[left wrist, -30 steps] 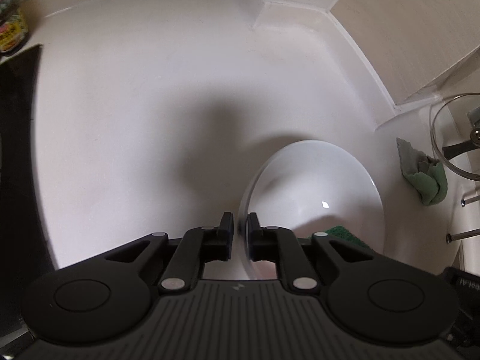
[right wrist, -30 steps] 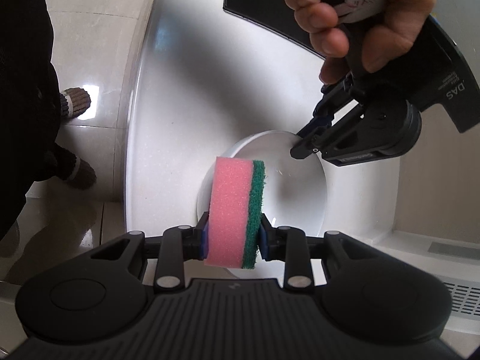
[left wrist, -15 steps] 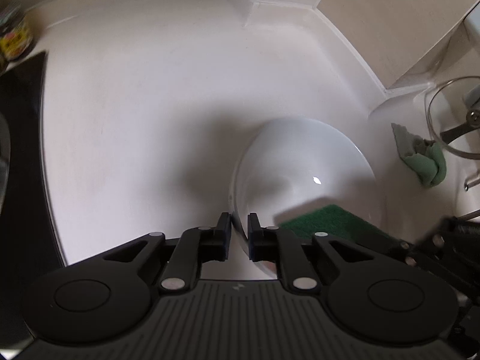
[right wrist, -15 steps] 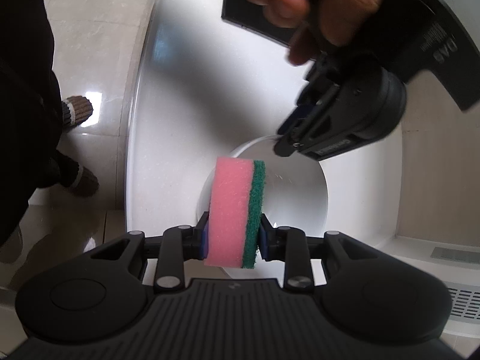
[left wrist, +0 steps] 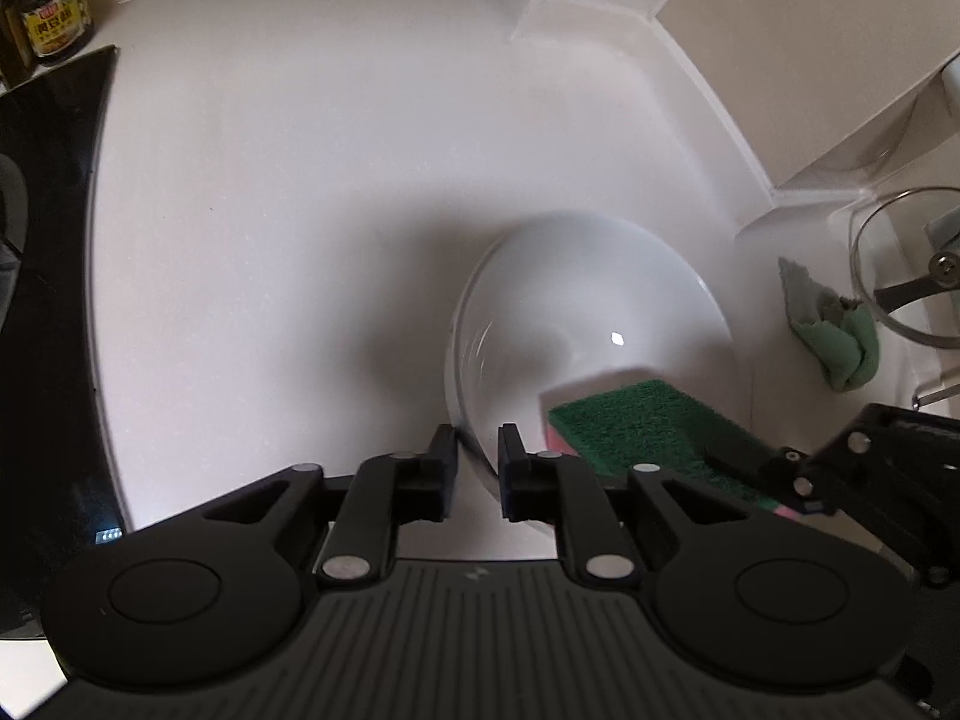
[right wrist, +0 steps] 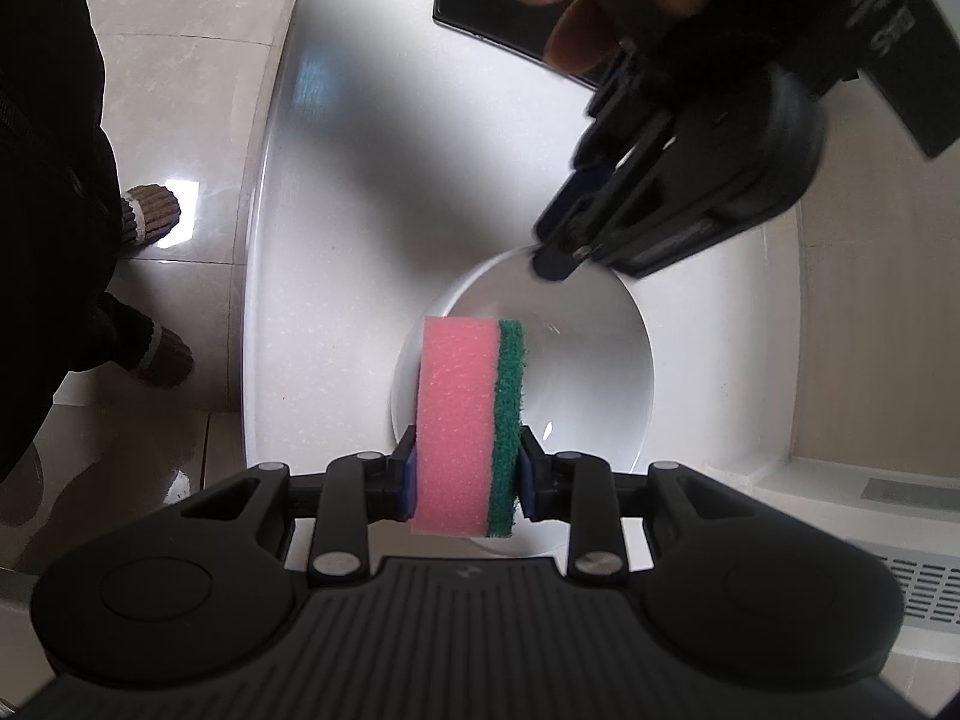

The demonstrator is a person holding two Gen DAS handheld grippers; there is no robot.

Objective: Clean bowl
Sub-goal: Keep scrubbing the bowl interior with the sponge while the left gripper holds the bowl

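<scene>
My left tongs (left wrist: pixel 475 468) straddle the near rim of the white bowl (left wrist: pixel 576 300), so that edge is taken. My right tongs (right wrist: pixel 465 474), filled by the pink-and-green sponge (right wrist: pixel 468 426), crowd the bowl's mouth from the other side; in the left view the sponge (left wrist: pixel 636 426) overhangs the bowl's right part. Bare white worktop (left wrist: pixel 288 210) lies open left of and beyond the bowl. Further left, the black cooktop (left wrist: pixel 42 240) and a jar (left wrist: pixel 54 18) bound it. On the right a green cloth (left wrist: pixel 840 336), a glass lid (left wrist: pixel 906 270) and the tiled wall corner (left wrist: pixel 780 60) close the way.
</scene>
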